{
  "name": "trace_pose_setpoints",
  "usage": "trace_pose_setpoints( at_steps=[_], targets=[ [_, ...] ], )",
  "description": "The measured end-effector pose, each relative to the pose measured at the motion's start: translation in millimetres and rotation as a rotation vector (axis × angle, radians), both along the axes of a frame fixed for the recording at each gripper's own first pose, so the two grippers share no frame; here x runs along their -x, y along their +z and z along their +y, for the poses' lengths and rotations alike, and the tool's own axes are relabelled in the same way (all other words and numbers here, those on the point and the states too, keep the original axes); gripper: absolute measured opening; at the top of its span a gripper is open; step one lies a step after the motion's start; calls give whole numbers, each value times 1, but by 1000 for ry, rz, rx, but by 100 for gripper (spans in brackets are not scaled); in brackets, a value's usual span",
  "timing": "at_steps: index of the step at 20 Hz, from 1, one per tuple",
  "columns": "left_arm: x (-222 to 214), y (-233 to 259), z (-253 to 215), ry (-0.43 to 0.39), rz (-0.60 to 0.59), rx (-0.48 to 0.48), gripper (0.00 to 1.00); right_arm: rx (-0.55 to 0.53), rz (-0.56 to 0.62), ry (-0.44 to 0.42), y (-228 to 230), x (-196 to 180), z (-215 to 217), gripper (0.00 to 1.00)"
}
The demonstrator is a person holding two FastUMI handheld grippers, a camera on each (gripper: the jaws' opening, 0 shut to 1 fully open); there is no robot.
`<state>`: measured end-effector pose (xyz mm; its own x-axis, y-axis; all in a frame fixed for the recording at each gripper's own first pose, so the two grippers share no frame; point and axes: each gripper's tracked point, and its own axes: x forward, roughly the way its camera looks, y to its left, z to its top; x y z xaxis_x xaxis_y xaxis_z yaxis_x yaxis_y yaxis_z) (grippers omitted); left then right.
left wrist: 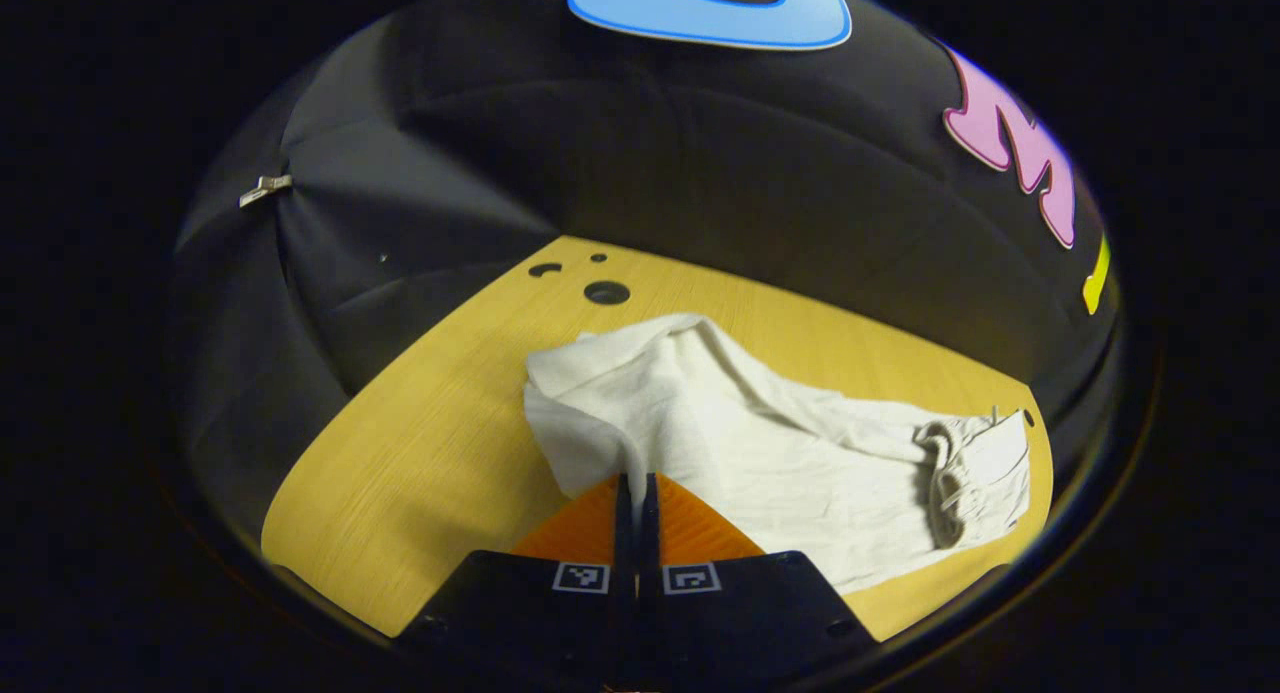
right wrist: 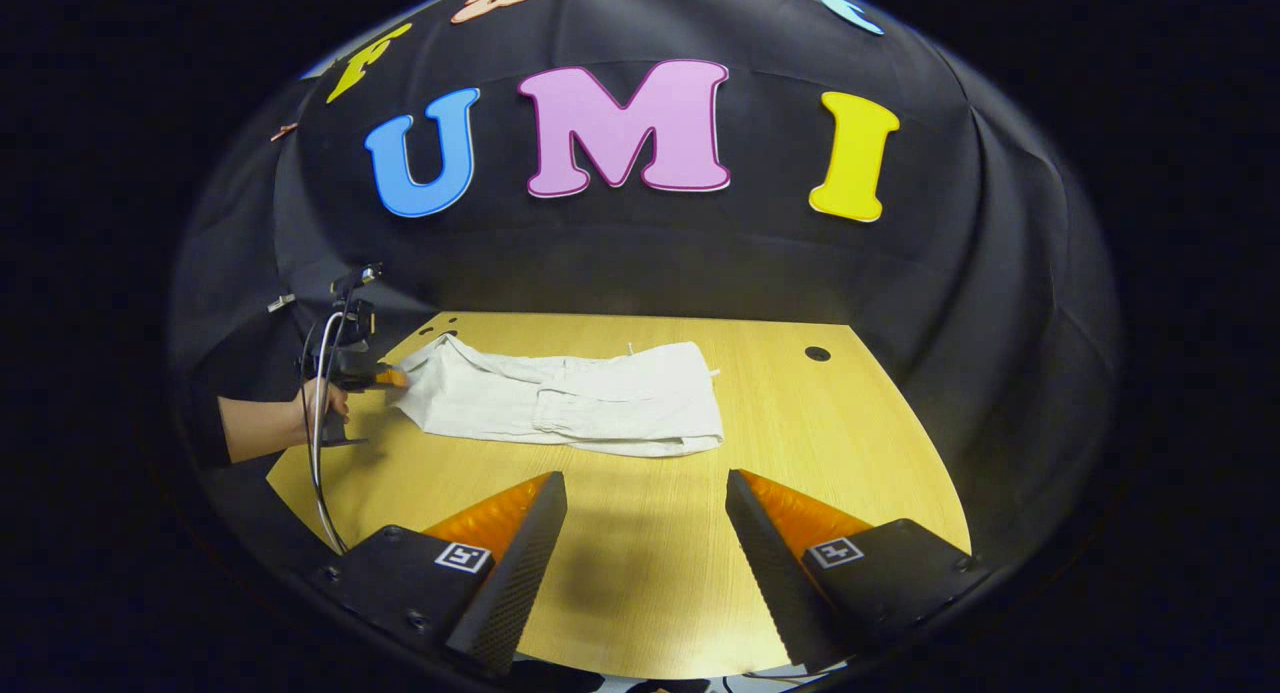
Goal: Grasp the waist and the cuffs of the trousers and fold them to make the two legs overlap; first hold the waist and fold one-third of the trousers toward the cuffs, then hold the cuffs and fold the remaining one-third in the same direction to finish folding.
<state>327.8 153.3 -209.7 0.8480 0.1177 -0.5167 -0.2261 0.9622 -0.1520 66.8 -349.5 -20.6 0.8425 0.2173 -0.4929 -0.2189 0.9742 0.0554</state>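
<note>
Black cloth walls close in my yellow wood-grain worktop, and in the left gripper view I have my left gripper with its fingers pinched together on a lifted fold of the white crumpled cloth trousers, which stretch along the worktop toward its right edge, where the gathered waistband lies. From the right gripper view my right gripper hangs over the near edge with its fingers wide apart and nothing between them, while the trousers lie flat near the far edge, their left end held by the left gripper in a person's hand at the left edge.
</note>
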Motion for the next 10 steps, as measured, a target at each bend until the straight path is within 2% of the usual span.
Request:
trace_pose_setpoints(
  at_steps=[3, 7, 10],
  targets=[
    [1, 37, -20, -4, -46, -45, 5, -5, 15, 29, -8, -2, -17, 99],
    [-1, 76, -64, -8, -96, -40, 5, -2, -4, 41, -2, -9, -49, 99],
    [-4, 102, -110, -57, -123, -82, 5, -7, -20, 42, 3, -13, -71, 99]
  ],
)
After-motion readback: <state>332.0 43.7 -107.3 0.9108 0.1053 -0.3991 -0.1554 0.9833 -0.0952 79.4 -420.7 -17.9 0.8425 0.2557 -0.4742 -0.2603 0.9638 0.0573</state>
